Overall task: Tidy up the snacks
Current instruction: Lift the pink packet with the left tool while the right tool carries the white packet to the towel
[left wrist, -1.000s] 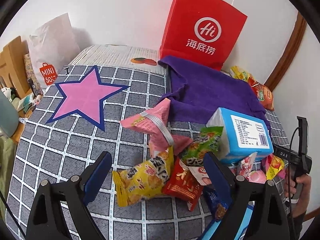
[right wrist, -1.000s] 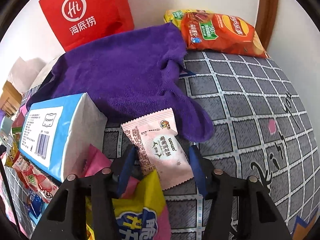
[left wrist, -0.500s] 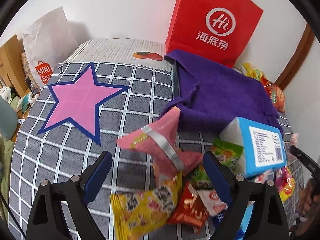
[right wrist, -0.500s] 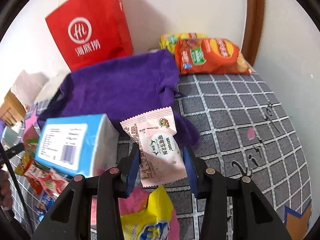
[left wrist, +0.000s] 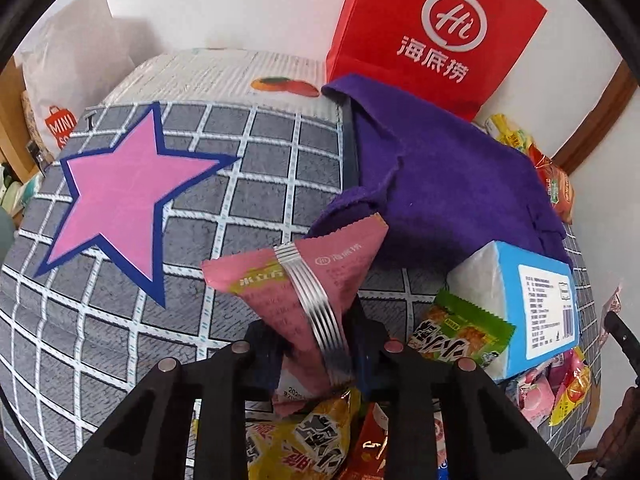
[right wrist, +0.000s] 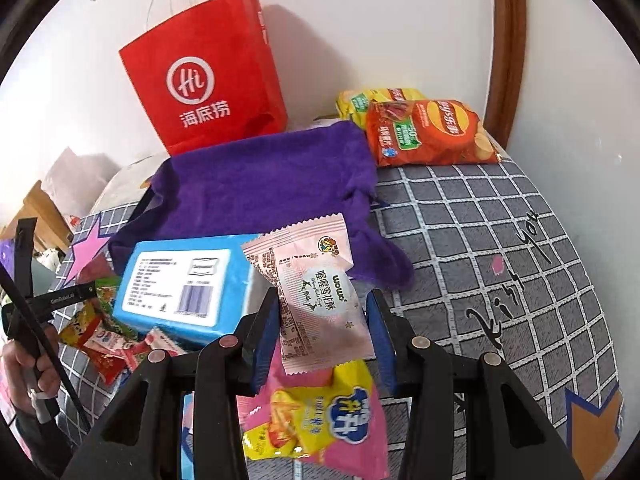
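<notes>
Snacks are in both my tools, left gripper point(left wrist: 316, 354) pinched on the pink triangular packet point(left wrist: 304, 280), right gripper point(right wrist: 324, 336) loosely around the pale pink sachet point(right wrist: 316, 292) (above the pile), which I fear may slip free.

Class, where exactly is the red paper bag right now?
The red paper bag stands upright against the white wall, directly behind the purple cloth, left of the chip bags.

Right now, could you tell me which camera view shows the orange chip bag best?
The right wrist view: the orange chip bag lies whole and unobstructed beside the purple towel. The left wrist view catches only a sliver behind the towel.
</notes>
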A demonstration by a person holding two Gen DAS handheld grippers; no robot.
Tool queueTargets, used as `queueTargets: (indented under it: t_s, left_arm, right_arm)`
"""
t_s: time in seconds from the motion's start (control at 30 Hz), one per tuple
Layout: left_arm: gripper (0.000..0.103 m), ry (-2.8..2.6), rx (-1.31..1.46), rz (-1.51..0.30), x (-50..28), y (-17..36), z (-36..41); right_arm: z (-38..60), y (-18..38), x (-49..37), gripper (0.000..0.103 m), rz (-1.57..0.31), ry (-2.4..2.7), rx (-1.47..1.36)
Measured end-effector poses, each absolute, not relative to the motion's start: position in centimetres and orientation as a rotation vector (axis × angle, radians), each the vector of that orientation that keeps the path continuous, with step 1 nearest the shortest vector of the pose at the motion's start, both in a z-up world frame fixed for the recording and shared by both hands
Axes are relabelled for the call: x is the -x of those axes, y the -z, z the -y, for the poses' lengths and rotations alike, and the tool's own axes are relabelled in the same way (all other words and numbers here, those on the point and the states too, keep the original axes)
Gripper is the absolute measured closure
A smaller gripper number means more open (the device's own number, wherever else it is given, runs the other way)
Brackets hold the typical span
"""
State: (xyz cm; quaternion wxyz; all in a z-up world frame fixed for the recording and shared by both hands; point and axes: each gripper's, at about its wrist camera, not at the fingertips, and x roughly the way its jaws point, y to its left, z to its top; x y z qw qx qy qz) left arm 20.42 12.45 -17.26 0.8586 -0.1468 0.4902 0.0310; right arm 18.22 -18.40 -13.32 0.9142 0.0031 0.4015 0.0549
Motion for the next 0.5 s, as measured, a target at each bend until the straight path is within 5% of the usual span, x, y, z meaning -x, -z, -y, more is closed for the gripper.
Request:
queueTargets:
  t_s: [0.5]
  left_arm:
    - [0.077, -0.033, 0.286, -0.896, -18.7, 10.3, -13.1]
  right_arm:
    - [14.1, 9.8, -18.4, 0.06, -0.794, -0.16, 0.031]
